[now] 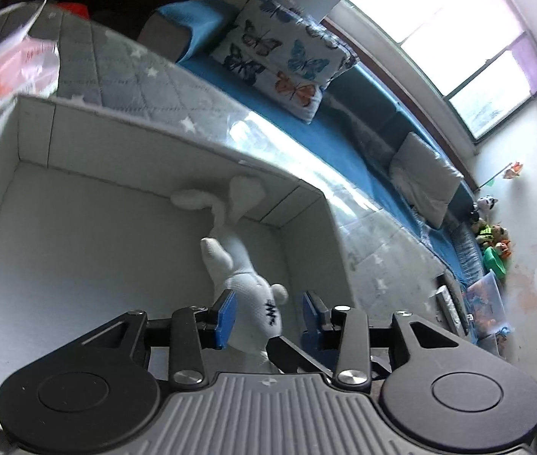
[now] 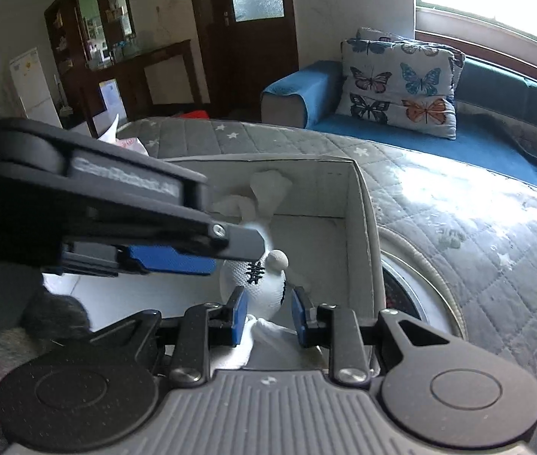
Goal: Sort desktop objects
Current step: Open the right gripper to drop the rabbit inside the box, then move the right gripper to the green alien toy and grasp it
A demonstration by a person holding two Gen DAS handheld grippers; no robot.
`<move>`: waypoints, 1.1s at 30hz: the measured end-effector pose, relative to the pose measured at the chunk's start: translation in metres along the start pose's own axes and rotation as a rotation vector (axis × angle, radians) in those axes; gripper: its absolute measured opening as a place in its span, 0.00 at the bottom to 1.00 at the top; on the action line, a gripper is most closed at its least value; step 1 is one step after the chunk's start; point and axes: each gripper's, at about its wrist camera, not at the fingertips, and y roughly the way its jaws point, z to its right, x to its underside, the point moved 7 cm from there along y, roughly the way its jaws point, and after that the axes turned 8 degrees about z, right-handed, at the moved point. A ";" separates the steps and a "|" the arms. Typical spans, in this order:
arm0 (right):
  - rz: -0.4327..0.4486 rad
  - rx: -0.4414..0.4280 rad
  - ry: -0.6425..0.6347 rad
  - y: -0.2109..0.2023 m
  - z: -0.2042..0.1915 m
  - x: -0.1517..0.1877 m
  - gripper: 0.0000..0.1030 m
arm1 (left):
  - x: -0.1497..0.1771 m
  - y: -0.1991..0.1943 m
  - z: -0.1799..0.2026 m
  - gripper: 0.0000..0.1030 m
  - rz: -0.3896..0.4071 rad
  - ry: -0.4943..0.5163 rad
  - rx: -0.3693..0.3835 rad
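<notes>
A white plush rabbit (image 1: 238, 265) hangs head-down inside a grey fabric storage box (image 1: 79, 144), ears against the far wall. My left gripper (image 1: 270, 316) is open around the rabbit's body; the left pad touches it, the right pad stands apart. In the right wrist view the rabbit (image 2: 259, 280) sits between the fingers of my right gripper (image 2: 266, 316), whose jaws are open with gaps at both sides. The left gripper (image 2: 170, 242) crosses above it from the left. The box wall (image 2: 363, 227) is just to the right.
The box stands on a grey quilted star-pattern cover (image 2: 458, 227). A round white-rimmed object (image 2: 420, 284) lies right of the box. A plastic bag (image 1: 14, 64) lies behind the box. A blue sofa with a butterfly pillow (image 2: 397, 83) is beyond.
</notes>
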 end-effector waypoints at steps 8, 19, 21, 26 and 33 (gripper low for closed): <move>0.109 0.007 0.000 -0.057 0.003 -0.005 0.39 | 0.014 -0.037 0.010 0.40 0.023 0.063 0.044; 0.145 0.006 -0.033 -0.138 -0.010 0.045 0.64 | 0.066 -0.087 0.020 0.40 0.012 0.223 0.095; 0.136 -0.002 -0.047 -0.147 -0.015 0.058 0.64 | 0.077 -0.093 0.020 0.40 0.001 0.236 0.111; 0.099 -0.014 -0.057 -0.162 -0.028 0.090 0.66 | 0.104 -0.104 0.023 0.40 -0.033 0.270 0.151; 0.079 -0.008 -0.091 -0.161 -0.039 0.112 0.67 | 0.137 -0.106 0.033 0.40 -0.090 0.302 0.198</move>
